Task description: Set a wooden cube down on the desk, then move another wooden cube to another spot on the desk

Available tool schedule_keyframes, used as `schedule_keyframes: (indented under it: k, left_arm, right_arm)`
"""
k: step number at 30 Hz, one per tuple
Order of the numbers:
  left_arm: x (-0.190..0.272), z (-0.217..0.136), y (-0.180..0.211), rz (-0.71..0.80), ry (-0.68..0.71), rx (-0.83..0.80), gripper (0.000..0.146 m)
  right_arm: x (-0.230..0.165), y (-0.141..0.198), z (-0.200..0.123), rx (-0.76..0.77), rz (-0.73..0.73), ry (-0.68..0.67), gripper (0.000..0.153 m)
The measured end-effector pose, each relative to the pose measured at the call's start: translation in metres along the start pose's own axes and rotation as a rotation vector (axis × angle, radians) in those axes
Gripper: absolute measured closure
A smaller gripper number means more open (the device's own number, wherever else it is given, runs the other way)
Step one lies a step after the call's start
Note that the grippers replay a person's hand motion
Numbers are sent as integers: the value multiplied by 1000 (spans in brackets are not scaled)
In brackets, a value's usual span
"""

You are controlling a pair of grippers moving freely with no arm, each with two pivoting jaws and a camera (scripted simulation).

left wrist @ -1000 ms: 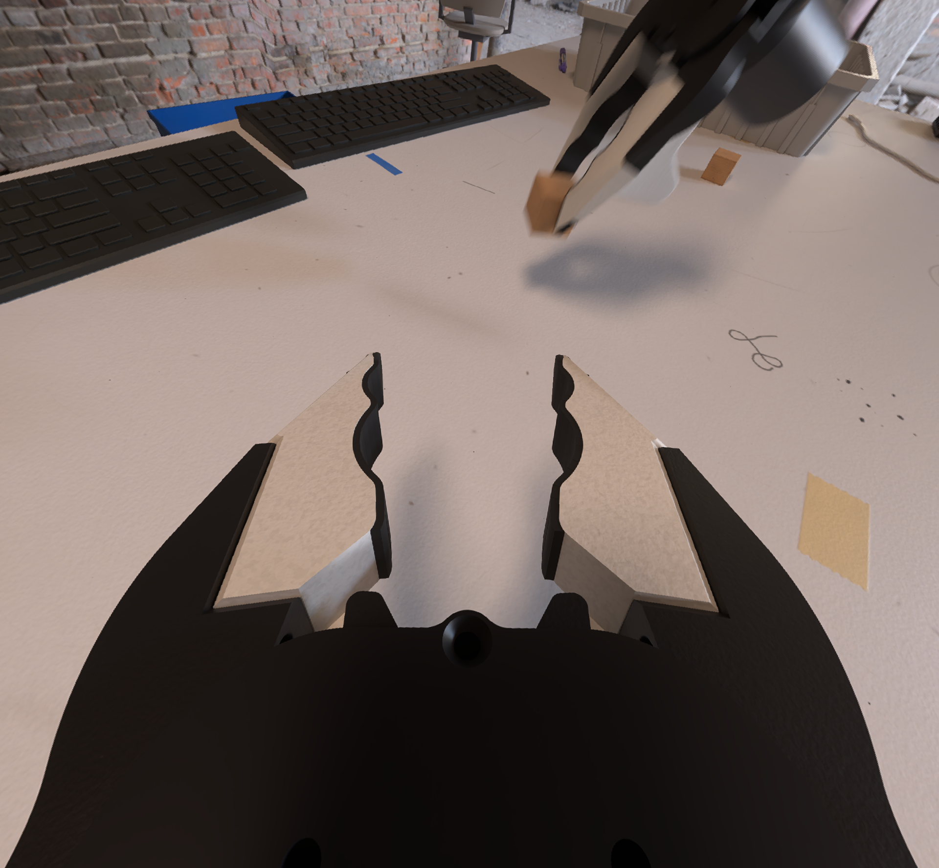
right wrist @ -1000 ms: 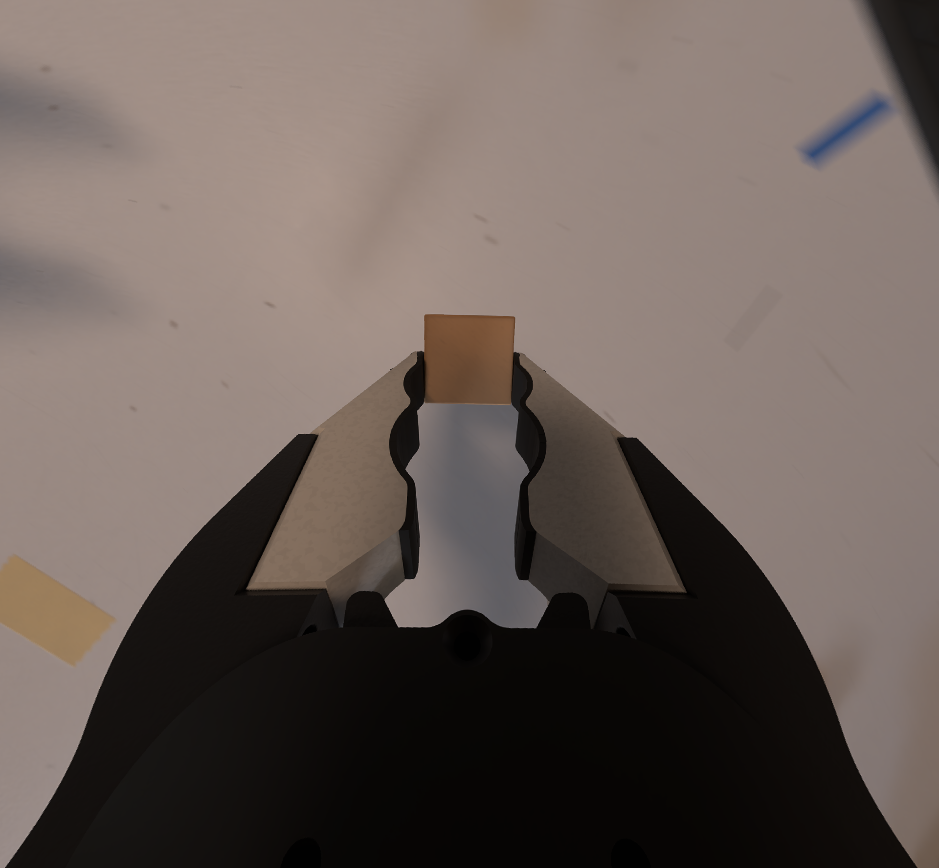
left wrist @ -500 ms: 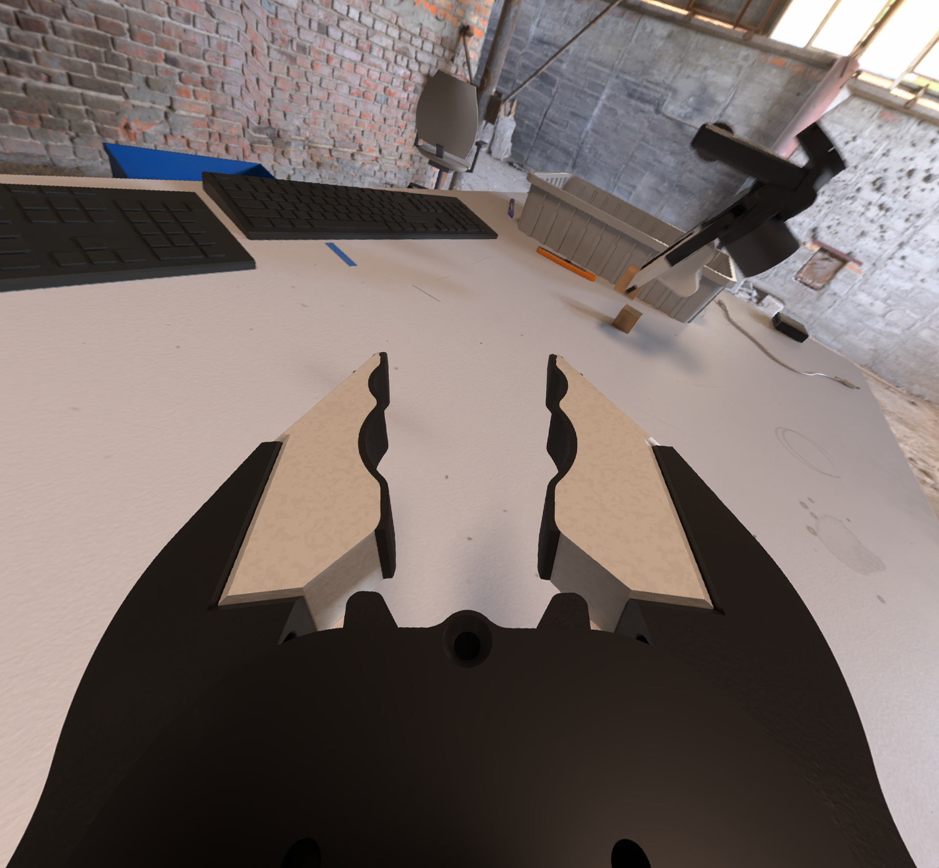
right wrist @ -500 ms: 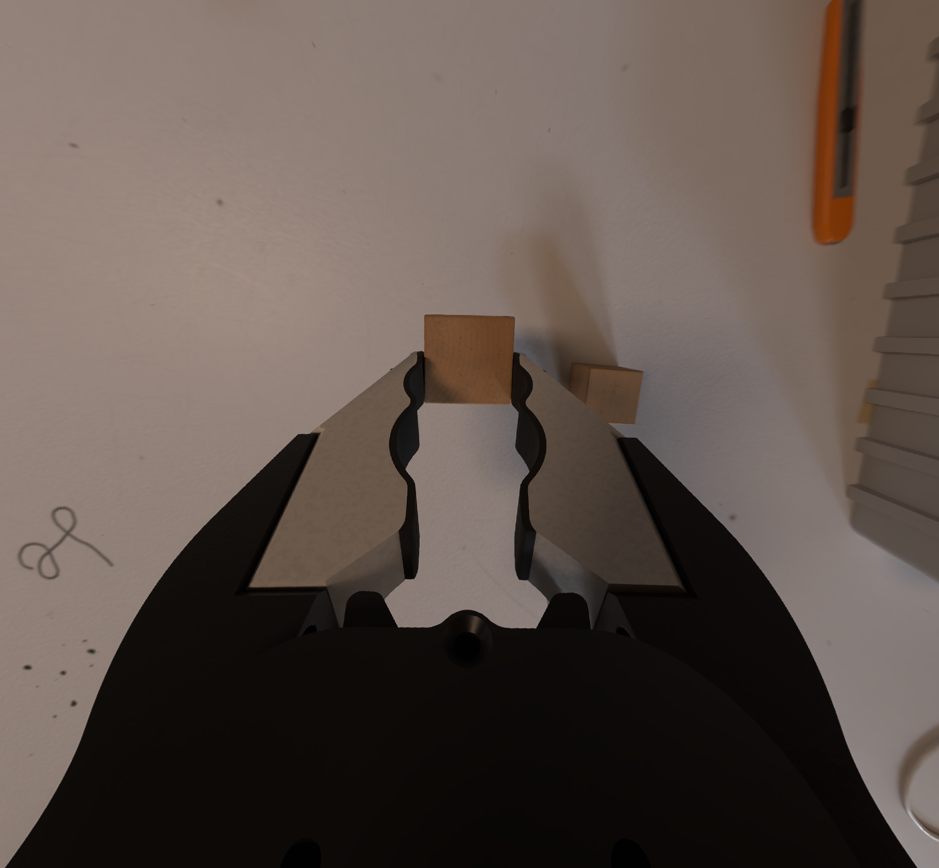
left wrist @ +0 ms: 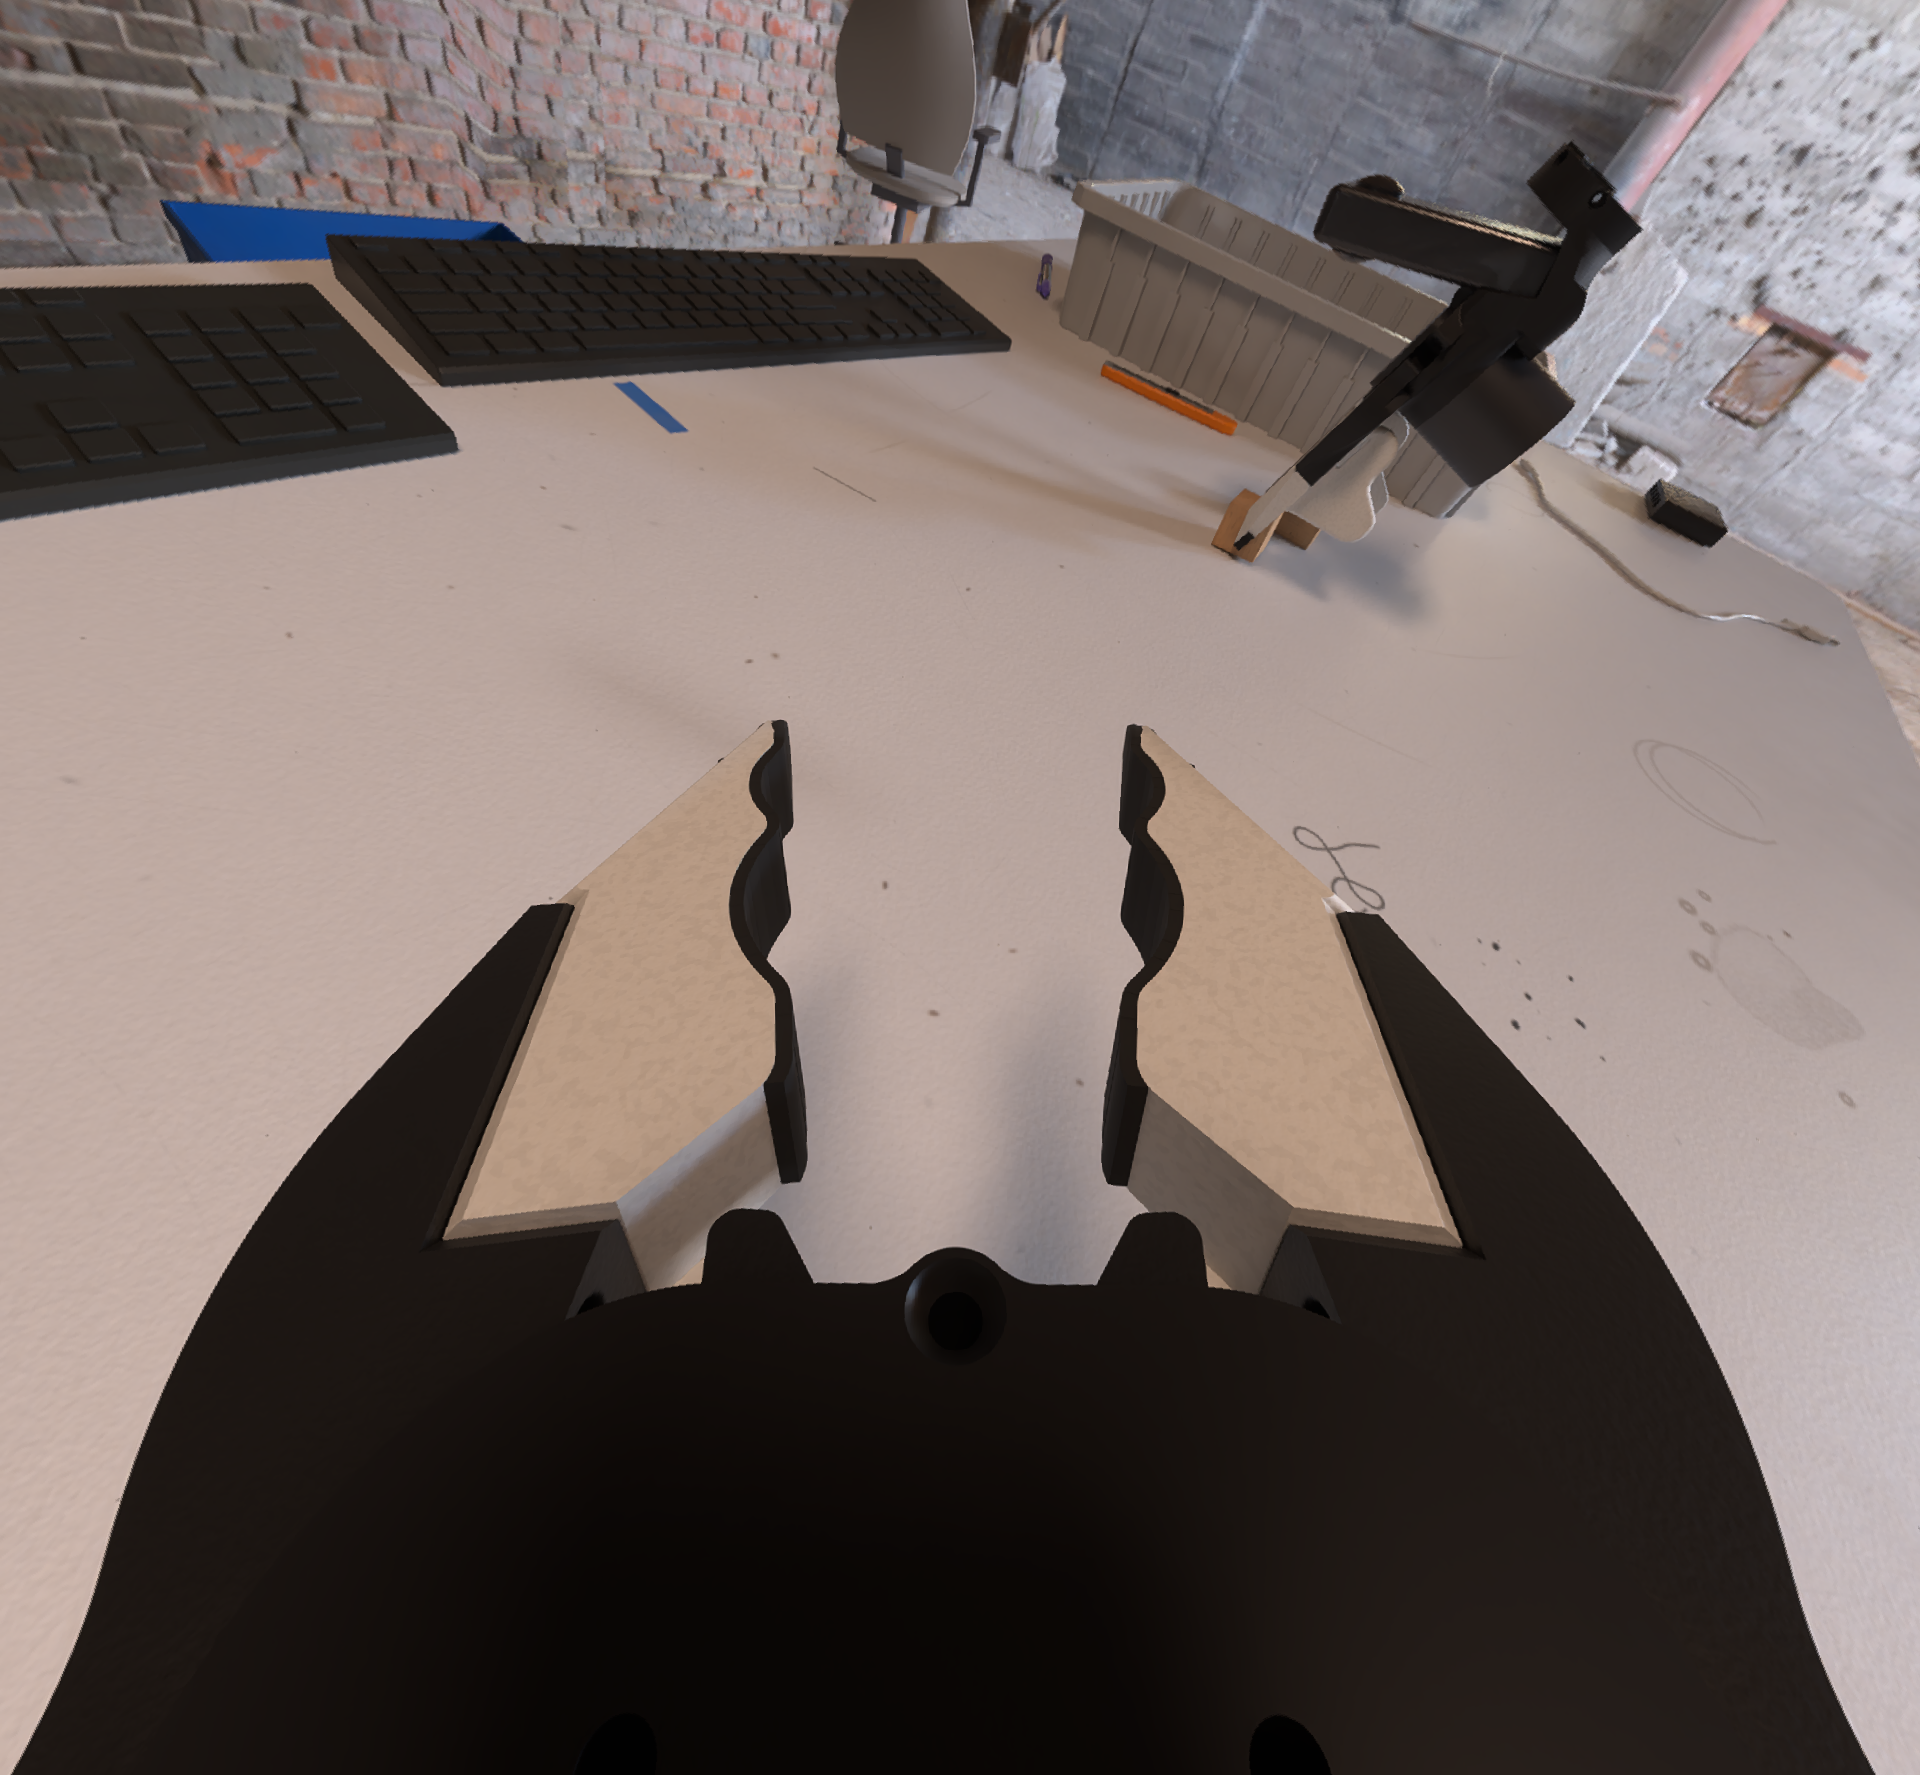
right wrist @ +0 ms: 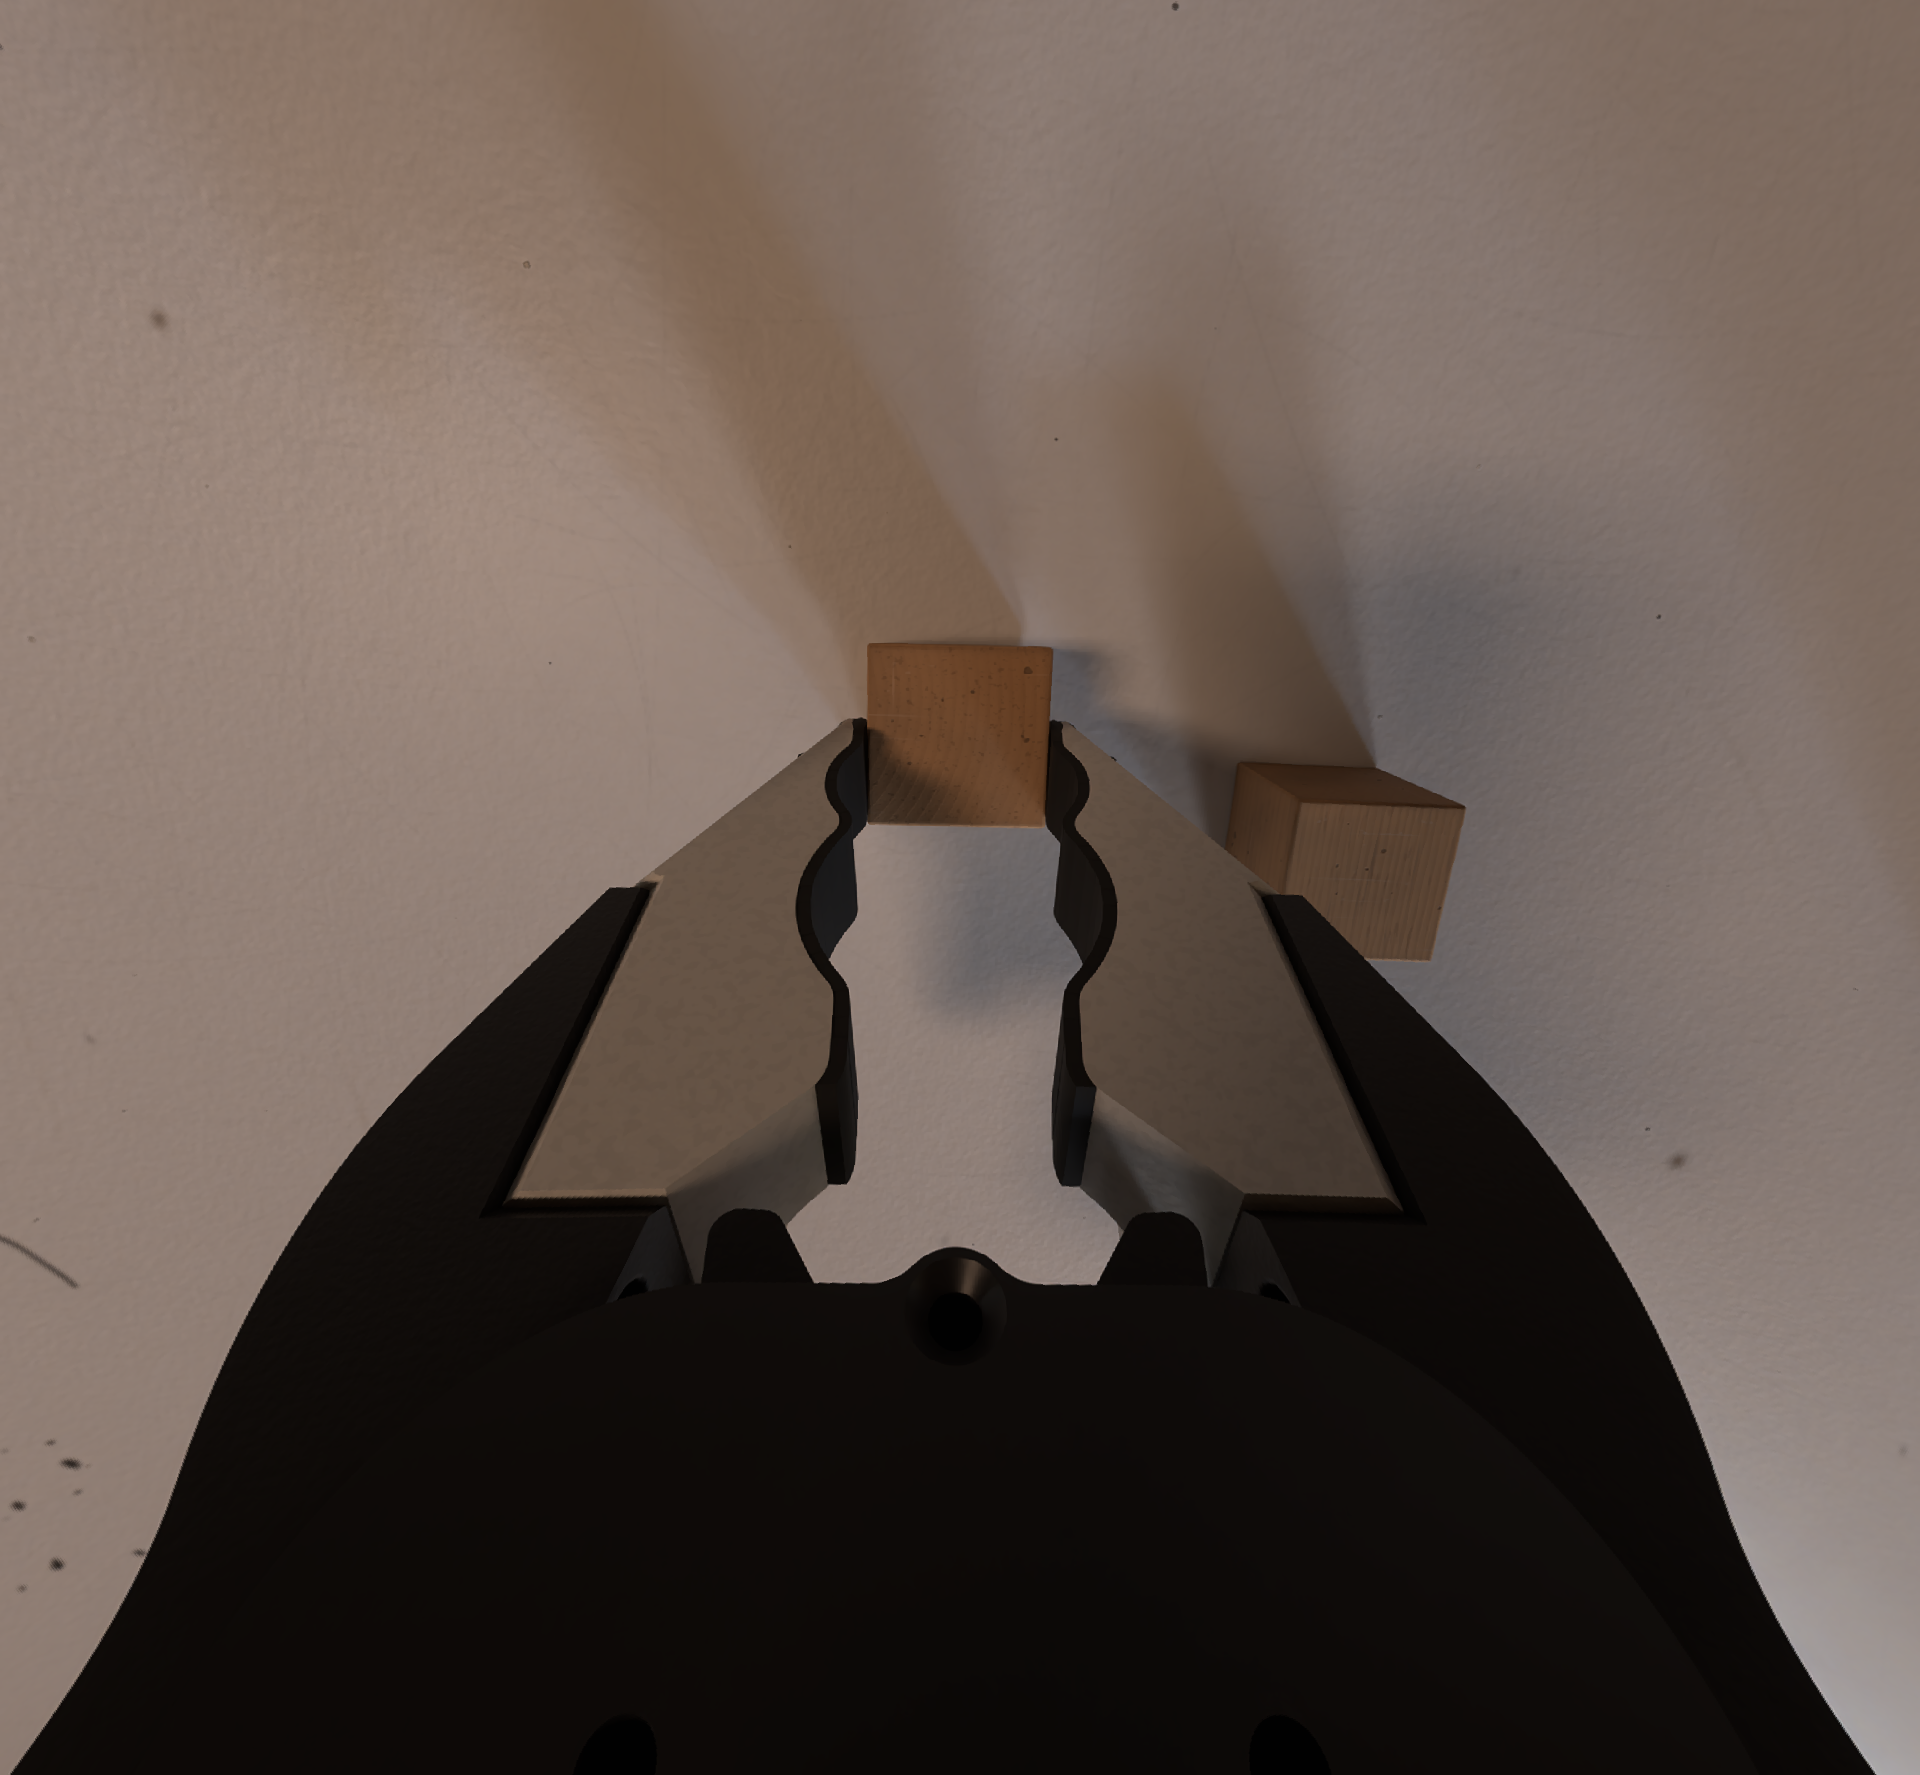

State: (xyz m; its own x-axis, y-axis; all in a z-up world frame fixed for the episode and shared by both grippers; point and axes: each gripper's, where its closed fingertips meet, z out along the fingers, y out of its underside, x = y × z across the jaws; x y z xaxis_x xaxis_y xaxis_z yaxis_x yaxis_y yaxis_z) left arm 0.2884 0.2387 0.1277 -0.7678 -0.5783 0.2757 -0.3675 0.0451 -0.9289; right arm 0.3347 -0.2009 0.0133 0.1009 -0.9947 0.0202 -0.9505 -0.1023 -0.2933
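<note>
My right gripper (right wrist: 956, 738) is shut on a wooden cube (right wrist: 958, 733), held at its fingertips low over the pale desk (right wrist: 416, 478). The cube's shadow meets it, so it is at or just above the surface. A second wooden cube (right wrist: 1345, 858) rests on the desk close to the right of the right finger. In the left wrist view the right gripper (left wrist: 1252, 536) shows far right with the held cube (left wrist: 1231, 520), and the second cube (left wrist: 1299, 532) is partly hidden behind it. My left gripper (left wrist: 954, 738) is open and empty above the desk (left wrist: 312, 790).
Two black keyboards (left wrist: 644, 312) (left wrist: 177, 395) lie at the back left. A grey bin (left wrist: 1226, 302) stands at the back right with an orange knife (left wrist: 1169, 395) in front of it. A strip of blue tape (left wrist: 649, 406) and a cable (left wrist: 1662, 582) lie on the desk.
My right gripper has come down with the cube, close to the desk beside the second cube. My left gripper has stayed open, and its view has shifted slightly.
</note>
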Motion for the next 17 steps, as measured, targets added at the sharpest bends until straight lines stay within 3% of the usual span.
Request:
schedule_keyframes:
  k: [2, 5, 8, 10, 13, 17]
  left_arm:
    - [1, 2, 2, 2, 2, -11, 82]
    - [4, 4, 5, 4, 12, -26, 82]
    - [6, 2, 8, 21, 7, -42, 80]
    - [4, -1, 9, 37, -7, -50, 79]
    - [0, -7, 11, 42, -27, -56, 79]
    - [-3, -10, 14, 10, -9, -45, 78]
  right_arm:
    - [-1, 0, 0, -3, -17, 23, 119]
    - [0, -1, -9, -10, -65, 61, 96]
    - [10, -18, -52, 99, -61, 202, 67]
    - [-1, -39, -98, 250, -75, 266, 64]
    - [-69, -73, -150, 503, -226, 148, 63]
    - [-209, -97, -154, 703, -535, -231, 58]
